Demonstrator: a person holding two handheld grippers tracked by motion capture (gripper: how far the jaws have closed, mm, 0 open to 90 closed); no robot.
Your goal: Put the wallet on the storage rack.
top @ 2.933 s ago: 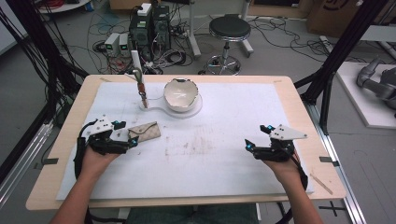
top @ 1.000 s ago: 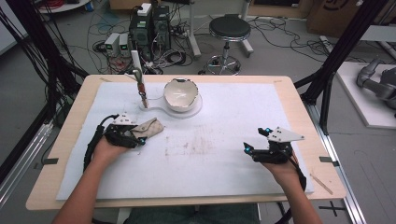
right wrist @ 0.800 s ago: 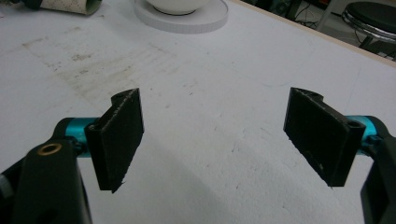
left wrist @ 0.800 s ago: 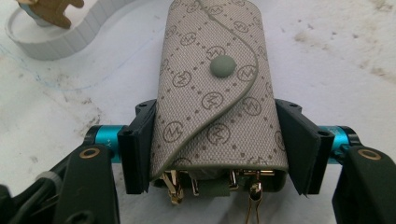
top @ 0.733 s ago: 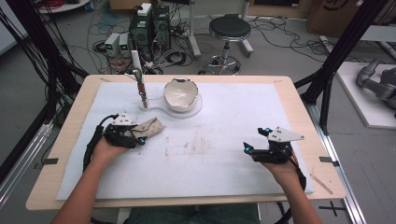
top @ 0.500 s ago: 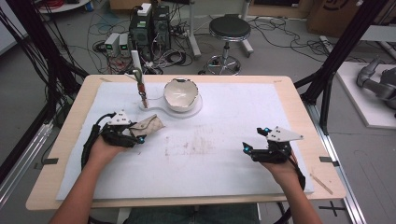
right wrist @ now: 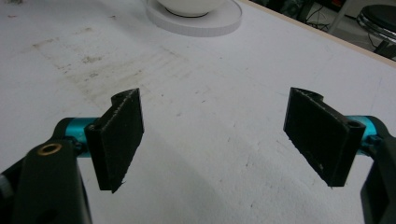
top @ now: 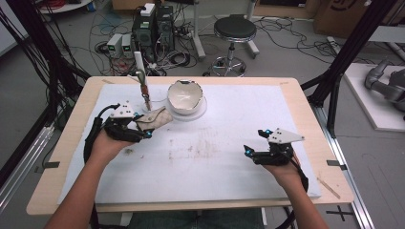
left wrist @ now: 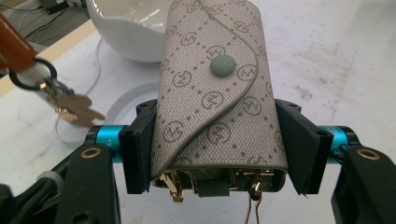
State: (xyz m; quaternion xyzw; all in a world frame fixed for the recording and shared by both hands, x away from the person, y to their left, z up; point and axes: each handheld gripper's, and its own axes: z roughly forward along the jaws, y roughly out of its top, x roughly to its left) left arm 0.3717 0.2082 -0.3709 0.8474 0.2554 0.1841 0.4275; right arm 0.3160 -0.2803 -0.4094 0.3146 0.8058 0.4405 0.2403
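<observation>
A lab: computers [top: 154, 24] and tangled cables [top: 282, 26] on the floor, black rig frame [top: 351, 50].

Repeated circled "M" monogram, on grey key pouch [left wrist: 212, 88]

A woven-cloth key pouch [left wrist: 212, 88] with a printed monogram pattern, matt snap button and shiny gold-coloured metal hooks sits between matt black rubbery pads [left wrist: 137, 149], near a glossy white ceramic bowl [top: 185, 95] on a scuffed, stained white table cover [top: 215, 157] over pale wood.
</observation>
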